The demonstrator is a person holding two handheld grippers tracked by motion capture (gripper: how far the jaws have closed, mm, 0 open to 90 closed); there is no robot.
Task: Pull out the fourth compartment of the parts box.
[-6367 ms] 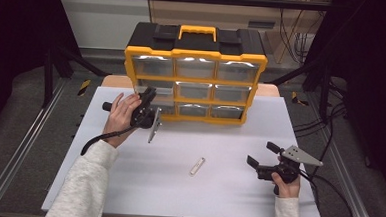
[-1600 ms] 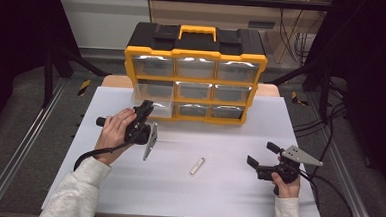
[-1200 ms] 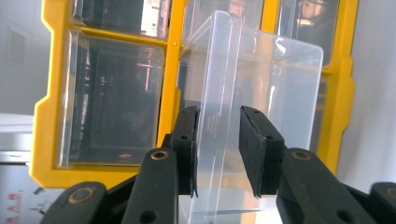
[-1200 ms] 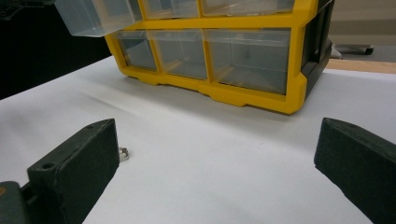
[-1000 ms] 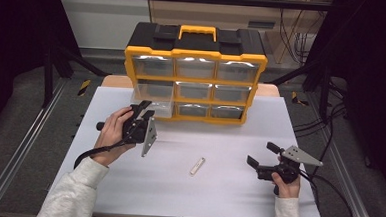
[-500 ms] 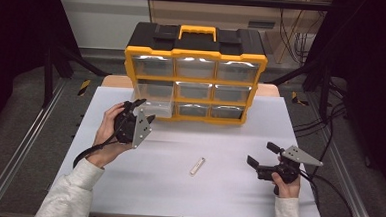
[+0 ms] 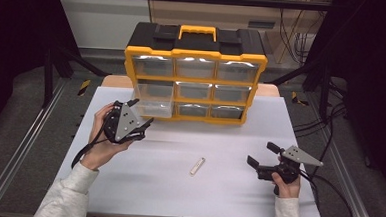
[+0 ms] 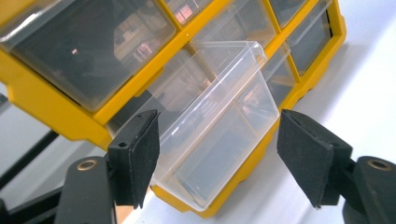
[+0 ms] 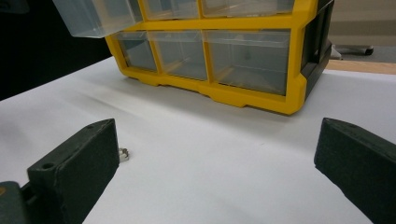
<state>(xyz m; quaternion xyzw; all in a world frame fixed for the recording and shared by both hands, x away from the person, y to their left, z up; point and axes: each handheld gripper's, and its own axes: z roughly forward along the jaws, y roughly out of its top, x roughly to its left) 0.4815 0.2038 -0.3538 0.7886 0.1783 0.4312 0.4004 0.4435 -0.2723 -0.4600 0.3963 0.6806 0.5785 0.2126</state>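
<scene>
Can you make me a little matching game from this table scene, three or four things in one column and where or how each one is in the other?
Things:
1. clear drawer
2. small metal piece
3. left gripper
4. right gripper

Places or states:
A. lying flat on the white table between the two hands
B. pulled out of the yellow organizer's middle row, left end
C. open, held low near the table's right edge
D. open, raised in front of the pulled-out drawer

Pairs: 1-B, 2-A, 3-D, 4-C
</scene>
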